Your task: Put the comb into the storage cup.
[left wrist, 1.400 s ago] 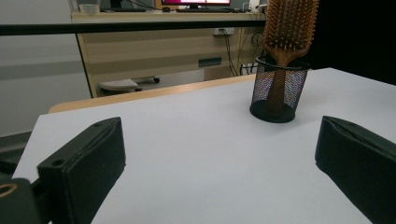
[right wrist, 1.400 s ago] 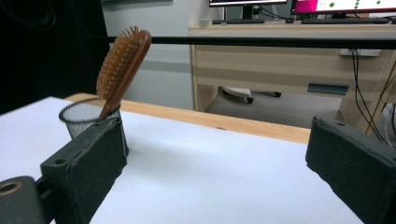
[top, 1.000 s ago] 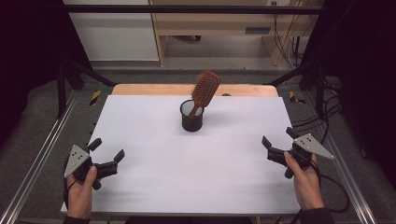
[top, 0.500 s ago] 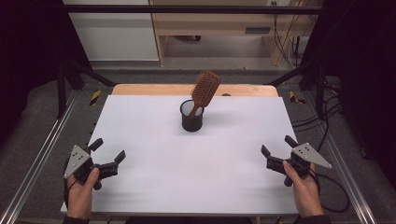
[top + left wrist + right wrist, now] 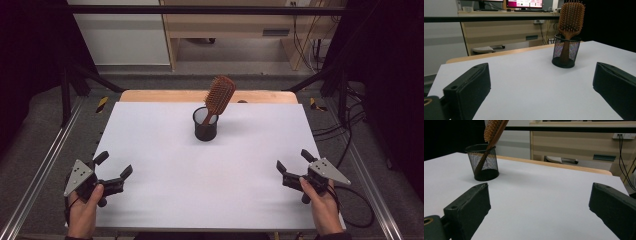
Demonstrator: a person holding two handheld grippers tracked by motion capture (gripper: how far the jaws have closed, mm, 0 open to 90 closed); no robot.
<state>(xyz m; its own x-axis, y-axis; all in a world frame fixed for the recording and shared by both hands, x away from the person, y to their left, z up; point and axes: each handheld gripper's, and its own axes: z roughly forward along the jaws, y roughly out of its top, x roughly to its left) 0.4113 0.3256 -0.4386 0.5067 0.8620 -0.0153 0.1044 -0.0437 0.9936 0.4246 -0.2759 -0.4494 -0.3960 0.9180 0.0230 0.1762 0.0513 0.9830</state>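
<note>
1. Flat white rectangular table top (image 5: 210, 170) with a light wooden strip along its far edge; seen from the high view, the work area is bare apart from one cup and what stands in it.
2. Small black wire-mesh cylindrical cup (image 5: 205, 124) stands upright on the white surface, toward 12 o'clock from the table's centre, near the far edge.
3. Brown wooden paddle hairbrush (image 5: 219, 96) sits handle-down inside the cup, head sticking out above the rim and tilted toward 1 o'clock in the high view; bristle side faces the person.
4. Left gripper (image 5: 114, 168), black two-jaw tool with a grey three-cornered plate on top, held in the person's left hand (image 5: 84, 210) at about 8 o'clock on the table, at the near left corner. Jaws stand wide apart, nothing between them.
5. Left gripper view: both black jaws spread to the frame edges, white surface between them; mesh cup (image 5: 566, 53) and hairbrush (image 5: 571, 17) lie ahead at about 1 o'clock, well apart from the jaws.
6. Right gripper (image 5: 293, 162), same build, held in the right hand (image 5: 322, 207) at about 4 o'clock, near the right table edge. Jaws wide apart, gripping nothing.
7. Right gripper view: jaws spread wide over bare white surface; cup (image 5: 483, 162) with leaning brush (image 5: 494, 128) ahead at about 11 o'clock, well apart.
8. Both grippers well apart from each other and from the cup.
</note>
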